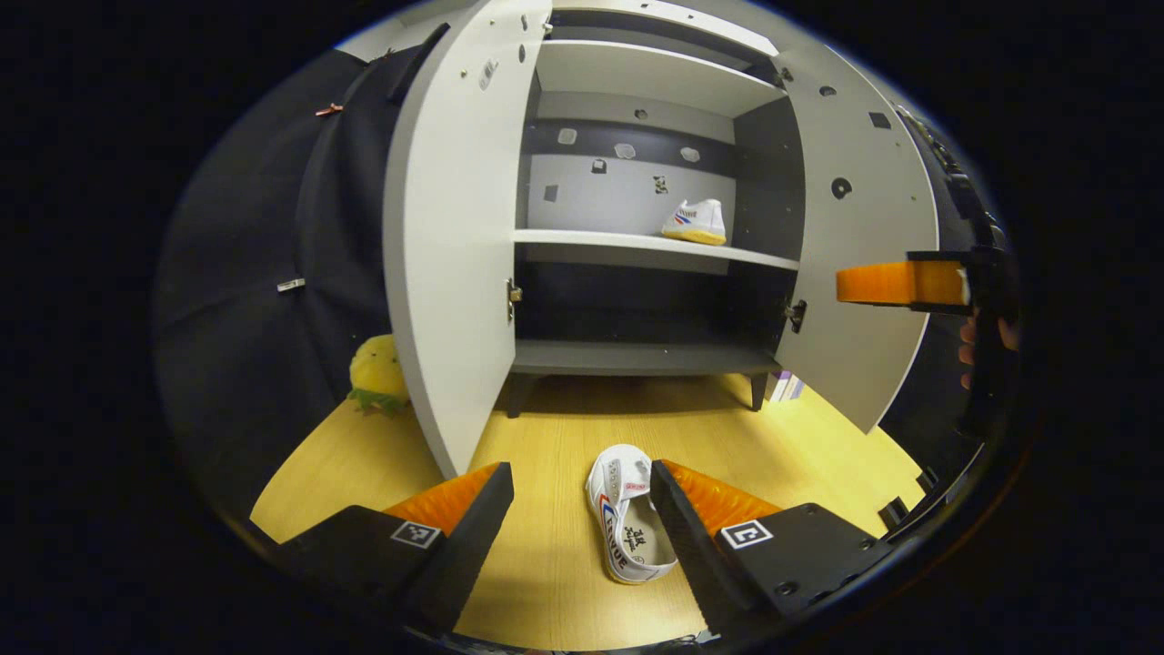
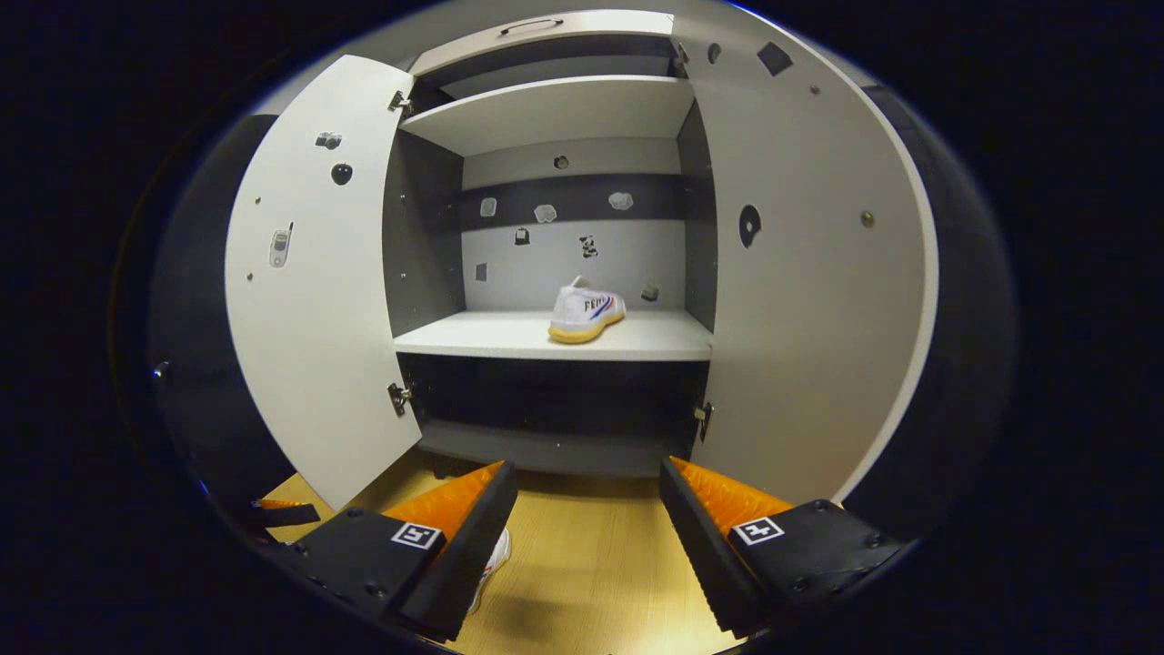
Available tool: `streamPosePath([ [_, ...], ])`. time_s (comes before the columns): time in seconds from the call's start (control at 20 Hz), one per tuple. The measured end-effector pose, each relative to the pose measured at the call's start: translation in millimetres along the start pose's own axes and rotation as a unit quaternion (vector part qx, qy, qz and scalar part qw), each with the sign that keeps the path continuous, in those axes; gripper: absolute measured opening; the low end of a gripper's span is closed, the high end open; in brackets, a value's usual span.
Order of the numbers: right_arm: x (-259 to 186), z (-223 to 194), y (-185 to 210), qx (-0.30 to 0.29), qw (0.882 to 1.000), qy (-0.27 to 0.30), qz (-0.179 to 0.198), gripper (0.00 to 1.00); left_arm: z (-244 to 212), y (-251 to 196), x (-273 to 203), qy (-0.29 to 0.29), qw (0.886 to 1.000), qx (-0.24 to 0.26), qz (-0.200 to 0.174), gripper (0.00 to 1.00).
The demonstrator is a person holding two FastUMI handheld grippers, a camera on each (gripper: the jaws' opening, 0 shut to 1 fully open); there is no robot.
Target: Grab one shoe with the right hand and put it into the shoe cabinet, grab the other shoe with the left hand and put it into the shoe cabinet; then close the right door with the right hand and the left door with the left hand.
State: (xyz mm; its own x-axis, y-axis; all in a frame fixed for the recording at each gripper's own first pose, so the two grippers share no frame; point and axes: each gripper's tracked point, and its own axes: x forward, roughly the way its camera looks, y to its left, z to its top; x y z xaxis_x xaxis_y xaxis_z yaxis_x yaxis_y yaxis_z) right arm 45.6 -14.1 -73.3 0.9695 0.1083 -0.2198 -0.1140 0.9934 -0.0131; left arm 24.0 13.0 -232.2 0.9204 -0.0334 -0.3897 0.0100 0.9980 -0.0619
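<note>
Both the left tongs [image 1: 582,509] and right tongs [image 2: 589,509] gape wide and empty, one white sneaker [image 1: 627,514] lying on the wooden floor [image 1: 546,437] between the left fingers, the other sneaker [image 2: 586,315] resting on the open shoe cabinet's [image 2: 555,109] middle shelf [image 2: 473,338].

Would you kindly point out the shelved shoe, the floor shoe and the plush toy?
Shelved shoe [image 2: 586,315], right gripper view, its side.
Floor shoe [image 1: 627,528], left gripper view, its insole.
Plush toy [image 1: 377,371], left gripper view, its body.
</note>
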Motion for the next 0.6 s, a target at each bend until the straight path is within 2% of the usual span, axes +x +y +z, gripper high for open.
streamPosePath([
  [0.25,-41,-54,-20,0.011,0.998,0.059,-0.026,1.00,-51,-12,39,0.047,0.999,0.003,-0.016,0.95],
  [0.6,-83,-85,-38,0.004,0.994,0.095,-0.058,1.00,-112,-17,99,0.118,0.992,0.017,-0.028,0.96],
])
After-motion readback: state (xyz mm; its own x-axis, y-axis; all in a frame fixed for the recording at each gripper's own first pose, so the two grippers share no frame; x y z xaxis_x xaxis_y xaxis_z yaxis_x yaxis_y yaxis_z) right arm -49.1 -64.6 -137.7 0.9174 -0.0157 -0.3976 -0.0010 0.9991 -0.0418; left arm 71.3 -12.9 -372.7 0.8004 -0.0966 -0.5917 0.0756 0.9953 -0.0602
